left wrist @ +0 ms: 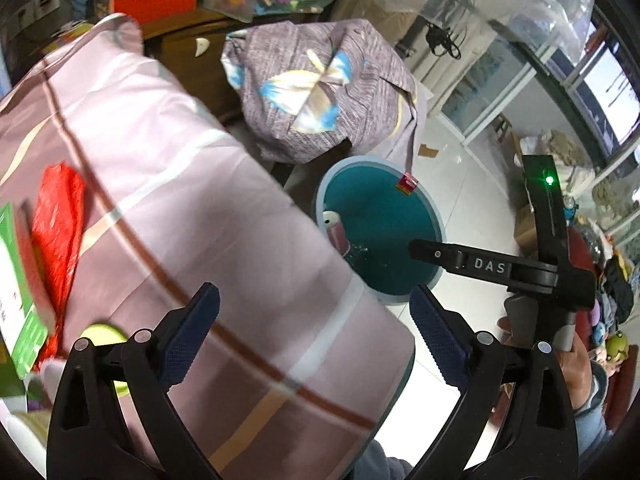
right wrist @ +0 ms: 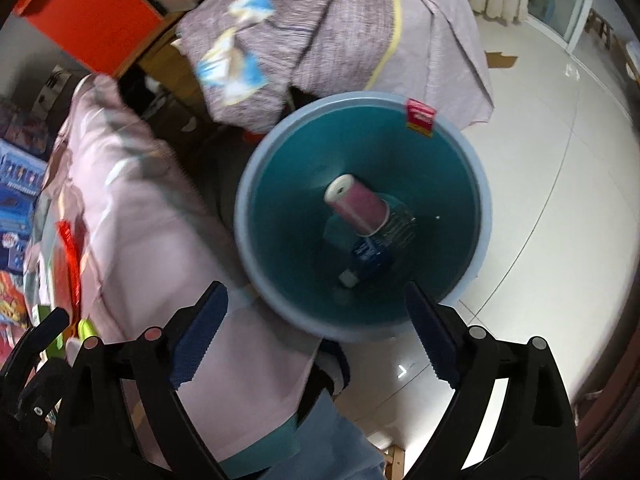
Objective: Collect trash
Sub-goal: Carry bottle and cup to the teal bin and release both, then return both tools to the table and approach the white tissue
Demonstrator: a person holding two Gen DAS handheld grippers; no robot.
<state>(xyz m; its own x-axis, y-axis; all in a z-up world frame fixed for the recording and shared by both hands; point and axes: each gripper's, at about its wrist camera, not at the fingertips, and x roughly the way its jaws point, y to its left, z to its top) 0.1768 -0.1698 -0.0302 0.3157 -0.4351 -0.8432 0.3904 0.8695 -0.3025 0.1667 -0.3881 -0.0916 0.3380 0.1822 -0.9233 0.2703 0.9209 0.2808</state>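
1. White glossy floor tiles point(right wrist: 540, 184) carry a round teal bin point(right wrist: 478, 184) with a pale blue rim, standing just beside a table draped in a pink striped cloth point(left wrist: 180, 208).
2. Inside the bin lie a pink cup with a white lid point(right wrist: 358, 204), tipped on its side, a crinkled clear wrapper point(right wrist: 400, 226) touching it, and a blue packet point(right wrist: 366, 260) just below — all resting near the bottom.
3. At the far rim a small red tag point(right wrist: 420, 117) is clipped on.
4. Still on the cloth, at the left wrist view's left edge, lie a red plastic wrapper point(left wrist: 58, 216), a green-and-white box point(left wrist: 16, 280) beside it, and a yellow-green round item point(left wrist: 102, 336) partly hidden behind the gripper finger; all three are blurred.
5. Right gripper point(right wrist: 316, 332) hangs above the bin's near rim, its jaws spread wide with nothing between them; its blue ribbed pads point(right wrist: 200, 340) are bare.
6. Left gripper point(left wrist: 316, 336) is over the table's corner edge, jaws likewise wide and empty — its pads point(left wrist: 440, 340) frame cloth and floor.
7. Seen from the left wrist, the right tool's black arm reaches over the bin, a green light point(left wrist: 549, 179) lit on it, the person's hand point(left wrist: 576, 364) around its handle.
8. Beyond the bin sits a grey-purple fabric bundle point(left wrist: 316, 88) with blue and cream print, and an orange box point(right wrist: 92, 12) behind it.
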